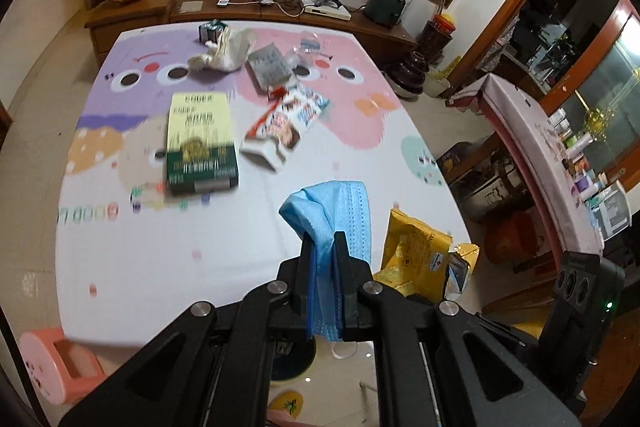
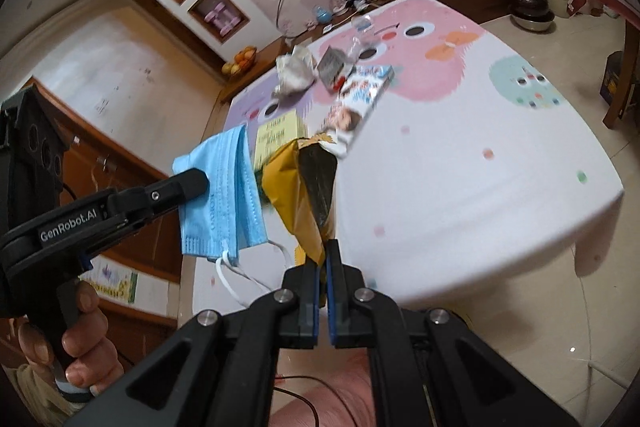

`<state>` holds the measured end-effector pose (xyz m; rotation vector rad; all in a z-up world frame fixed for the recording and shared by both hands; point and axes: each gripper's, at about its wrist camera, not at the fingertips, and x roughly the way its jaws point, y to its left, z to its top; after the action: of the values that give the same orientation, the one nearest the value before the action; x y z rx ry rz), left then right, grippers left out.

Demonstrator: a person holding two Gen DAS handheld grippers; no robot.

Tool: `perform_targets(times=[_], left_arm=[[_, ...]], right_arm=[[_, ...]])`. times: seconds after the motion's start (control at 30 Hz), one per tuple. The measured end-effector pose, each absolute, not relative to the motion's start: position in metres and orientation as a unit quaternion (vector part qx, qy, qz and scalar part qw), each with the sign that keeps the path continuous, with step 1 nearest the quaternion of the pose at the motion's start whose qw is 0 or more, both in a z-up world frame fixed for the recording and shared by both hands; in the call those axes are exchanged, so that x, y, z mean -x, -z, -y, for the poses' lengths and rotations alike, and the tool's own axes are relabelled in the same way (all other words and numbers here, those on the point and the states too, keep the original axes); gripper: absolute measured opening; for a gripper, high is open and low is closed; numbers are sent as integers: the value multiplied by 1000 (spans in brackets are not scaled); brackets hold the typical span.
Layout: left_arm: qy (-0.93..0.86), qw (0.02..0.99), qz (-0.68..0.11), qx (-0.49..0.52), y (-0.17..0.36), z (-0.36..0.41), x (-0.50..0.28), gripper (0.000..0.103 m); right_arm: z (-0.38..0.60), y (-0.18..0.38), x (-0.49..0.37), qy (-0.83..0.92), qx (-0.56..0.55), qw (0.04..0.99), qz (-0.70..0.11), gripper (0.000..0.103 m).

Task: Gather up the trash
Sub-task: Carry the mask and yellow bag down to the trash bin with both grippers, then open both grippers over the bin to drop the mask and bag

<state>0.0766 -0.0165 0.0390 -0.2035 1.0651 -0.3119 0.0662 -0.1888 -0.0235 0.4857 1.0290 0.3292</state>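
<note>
1. Left gripper [image 1: 323, 241]: clenched on the blue mask [image 1: 340, 203].
2. Right gripper [image 2: 323, 247]: clenched on the yellow wrapper [image 2: 288, 183].
3. Green box [image 1: 200, 139]: on the mat [image 1: 160, 247], long axis toward 12 o'clock, at 10 o'clock from the left gripper, the nearer one.

At the bottom centre, the left gripper [image 1: 323, 247] has its jaws pinched on a crumpled blue face mask [image 1: 334, 211]. Just right of it lies a yellow snack wrapper [image 1: 416, 251]. Mid-frame on the cartoon-printed counter [image 1: 160, 259] sit a green and yellow box [image 1: 200, 143], blurred, and what looks like a white snack packet [image 1: 284, 127].
</note>
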Motion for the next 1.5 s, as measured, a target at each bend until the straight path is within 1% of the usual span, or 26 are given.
perform_targets(times=[0.17,0.3,0.37,0.53,0.77,0.87,1.1,1.17,1.23,1.27,1.33,1.37,1.4,1.43,1.5], left_arm=[[136,844,-515,66,-26,32,-33,5],[136,836,-529,47,-9,42,-13,5],[138,831,-538,32,5,47,-4,5],[149,817,-558,4,53,57,11,5],[157,783,-601,-24,154,58,20,6],[158,771,-616,-34,209,57,20,6],[153,755,-635,-59,320,57,12,7],[150,752,-639,-67,346,58,10,11],[148,752,-638,-69,369,59,8,17],[148,752,-638,-71,378,59,7,20],[148,753,-637,-73,391,60,6,35],[147,755,-635,-73,396,60,6,39],[146,755,-635,-71,401,59,5,45],[143,756,-635,-69,405,60,4,49],[139,757,-635,-66,408,60,4,52]], right_arm=[[198,37,-30,-163,-231,819,-500,3],[204,57,-6,-157,-238,805,-520,3],[204,68,2,-153,-240,799,-530,3],[203,116,20,-129,-255,769,-572,3],[202,209,37,-80,-282,719,-631,3],[203,258,39,-58,-299,698,-648,3],[194,384,28,-14,-287,670,-685,3],[191,411,26,-7,-281,663,-693,3],[189,440,23,-6,-279,656,-701,3],[188,450,23,-5,-276,655,-704,5],[185,468,21,-5,-273,654,-706,7],[185,474,23,-4,-274,653,-706,7],[186,481,22,0,-275,652,-706,8],[187,486,23,3,-278,651,-706,11],[189,492,23,7,-286,649,-705,17]])
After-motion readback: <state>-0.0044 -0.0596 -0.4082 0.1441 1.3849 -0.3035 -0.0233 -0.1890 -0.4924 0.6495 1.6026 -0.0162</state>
